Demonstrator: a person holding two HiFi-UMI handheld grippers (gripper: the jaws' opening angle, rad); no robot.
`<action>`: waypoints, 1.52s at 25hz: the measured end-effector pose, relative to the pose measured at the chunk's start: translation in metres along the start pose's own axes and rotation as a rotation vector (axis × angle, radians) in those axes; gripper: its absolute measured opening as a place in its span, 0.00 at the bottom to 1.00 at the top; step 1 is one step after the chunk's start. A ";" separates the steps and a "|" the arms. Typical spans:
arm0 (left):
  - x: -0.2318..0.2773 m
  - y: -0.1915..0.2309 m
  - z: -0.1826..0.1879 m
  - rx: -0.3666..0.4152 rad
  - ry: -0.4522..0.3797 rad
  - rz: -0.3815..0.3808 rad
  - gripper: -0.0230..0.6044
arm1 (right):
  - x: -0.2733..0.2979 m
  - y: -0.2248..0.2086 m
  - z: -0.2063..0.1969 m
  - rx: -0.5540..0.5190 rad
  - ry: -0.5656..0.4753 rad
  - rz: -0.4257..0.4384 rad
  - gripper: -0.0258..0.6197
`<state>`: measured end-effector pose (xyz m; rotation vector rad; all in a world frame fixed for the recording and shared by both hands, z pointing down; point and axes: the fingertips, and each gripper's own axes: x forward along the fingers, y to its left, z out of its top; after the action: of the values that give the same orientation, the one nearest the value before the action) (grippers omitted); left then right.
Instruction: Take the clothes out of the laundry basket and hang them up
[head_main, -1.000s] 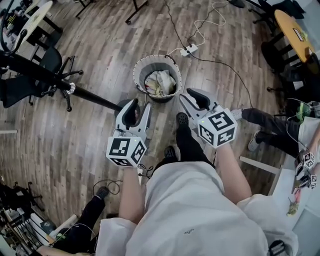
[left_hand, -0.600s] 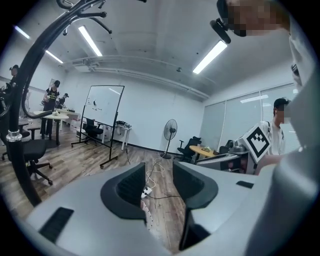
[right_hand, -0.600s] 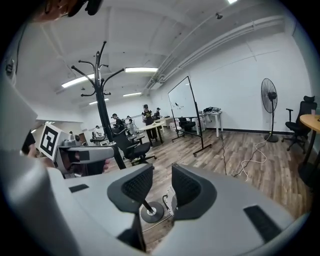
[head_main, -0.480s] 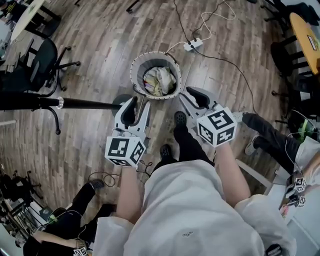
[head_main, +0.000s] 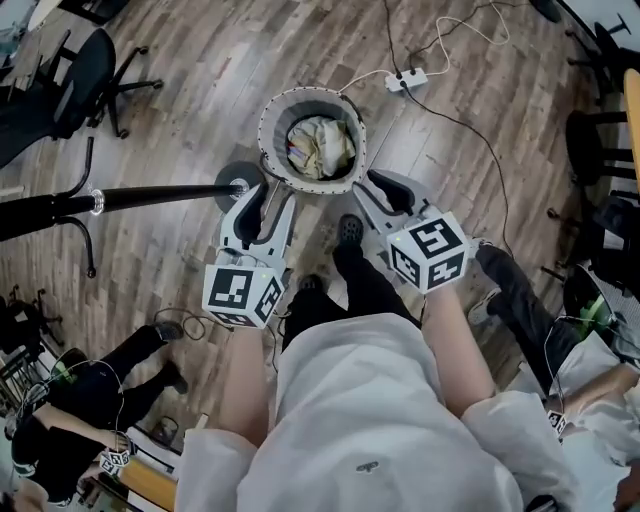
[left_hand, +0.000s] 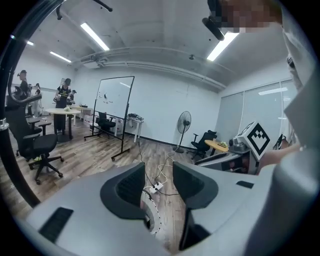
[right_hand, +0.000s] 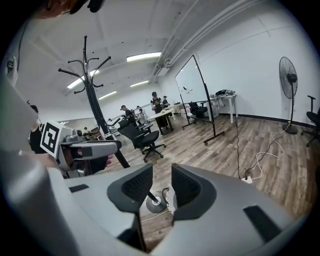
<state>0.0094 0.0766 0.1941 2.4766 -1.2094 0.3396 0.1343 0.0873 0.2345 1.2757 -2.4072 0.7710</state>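
In the head view a round grey laundry basket (head_main: 272, 120) stands on the wood floor, with a heap of pale clothes (head_main: 320, 145) inside. My left gripper (head_main: 266, 203) hovers just short of its near-left rim, jaws apart and empty. At the near-right rim my right gripper (head_main: 378, 192) is also open and empty. The left gripper view shows the left gripper (left_hand: 159, 172) with the basket's white rim (left_hand: 151, 212) low between its jaws. Through the gap of the right gripper (right_hand: 161, 175) in its own view, the basket rim (right_hand: 170, 196) is visible.
A black coat rack (head_main: 150, 197) reaches in from the left, its round base (head_main: 238, 183) beside the basket; it stands tall (right_hand: 93, 95) in the right gripper view. A power strip (head_main: 406, 78) and cables lie beyond the basket. Office chairs (head_main: 85, 70), desks and people surround the area.
The basket has come closer to both grippers in the head view and sits nearer the centre. The coat rack pole has swung towards level. Both grippers stay open and empty.
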 end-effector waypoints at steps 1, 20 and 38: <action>0.003 0.001 -0.003 -0.008 0.006 0.012 0.31 | 0.004 -0.003 -0.002 0.001 0.011 0.014 0.23; 0.072 0.048 -0.090 0.008 0.099 0.075 0.33 | 0.092 -0.048 -0.070 -0.007 0.178 0.089 0.21; 0.130 0.111 -0.178 0.044 0.175 0.020 0.33 | 0.194 -0.072 -0.165 0.042 0.293 0.120 0.20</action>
<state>-0.0103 -0.0039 0.4265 2.4150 -1.1664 0.5808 0.0895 0.0227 0.4876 0.9620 -2.2546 0.9724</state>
